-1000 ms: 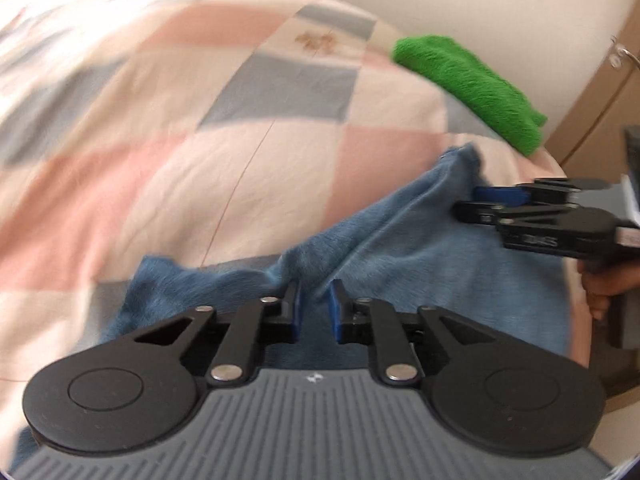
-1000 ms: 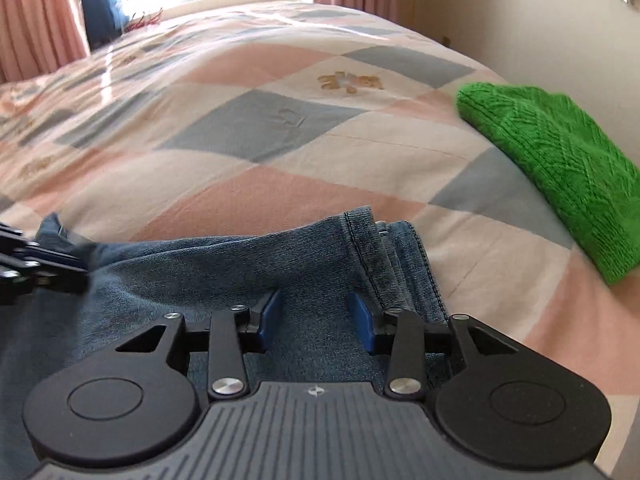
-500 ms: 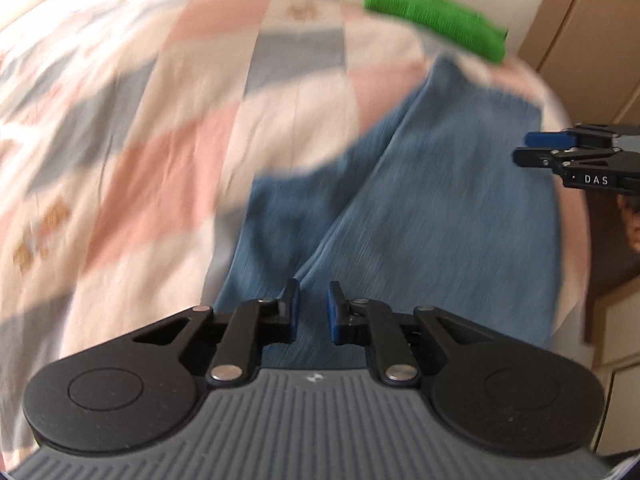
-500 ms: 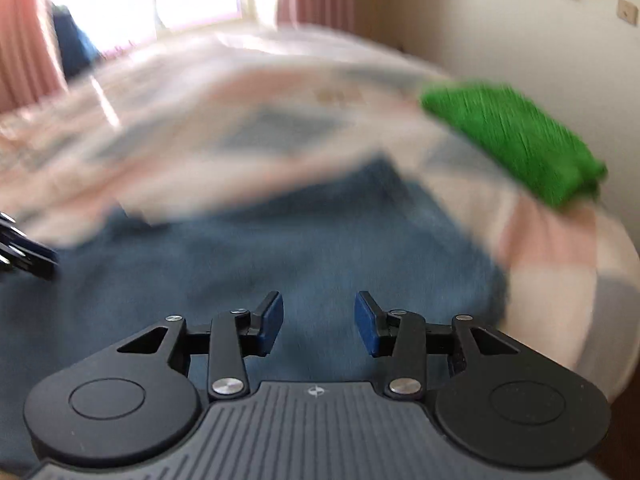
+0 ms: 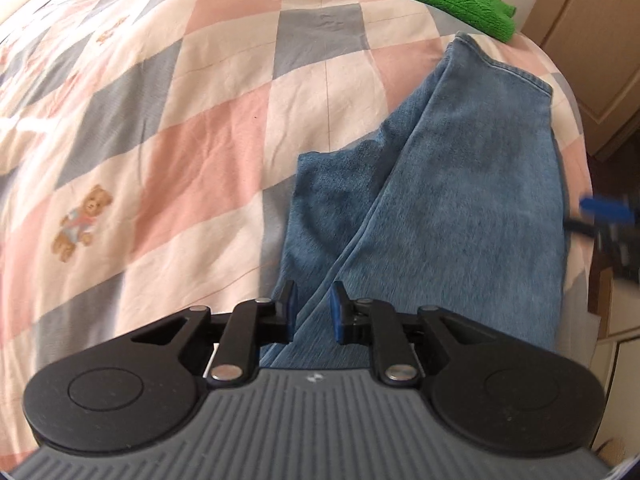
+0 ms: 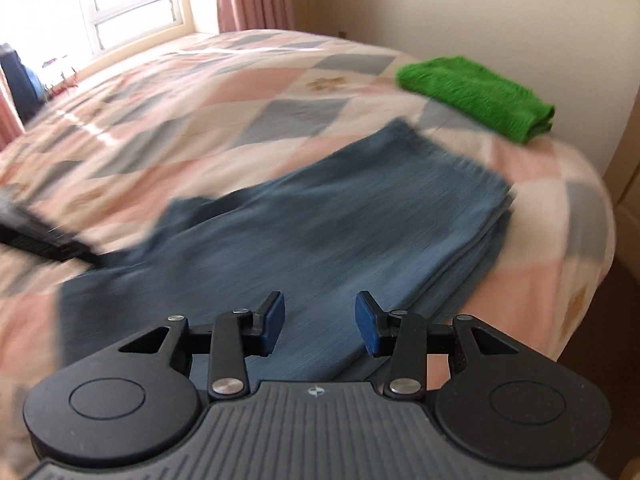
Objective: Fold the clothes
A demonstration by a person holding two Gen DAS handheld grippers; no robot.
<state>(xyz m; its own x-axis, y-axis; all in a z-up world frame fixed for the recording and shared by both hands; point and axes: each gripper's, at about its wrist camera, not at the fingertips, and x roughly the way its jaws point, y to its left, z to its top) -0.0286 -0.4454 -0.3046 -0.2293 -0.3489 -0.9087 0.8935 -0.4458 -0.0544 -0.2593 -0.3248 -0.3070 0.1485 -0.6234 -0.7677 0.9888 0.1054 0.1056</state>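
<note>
A pair of folded blue denim jeans [image 5: 472, 184] is spread flat on the pink, grey and cream checked bedspread [image 5: 168, 120], directly ahead of both sets of jaws. The left gripper [image 5: 312, 312] is seen above the jeans' near fold edge, its blue-padded jaws held a little apart with nothing between them. The right gripper [image 6: 320, 322] is held over the denim with jaws wide apart and empty. A folded green knitted cloth [image 6: 476, 98] is seen beyond the jeans, well apart from both jaws.
</note>
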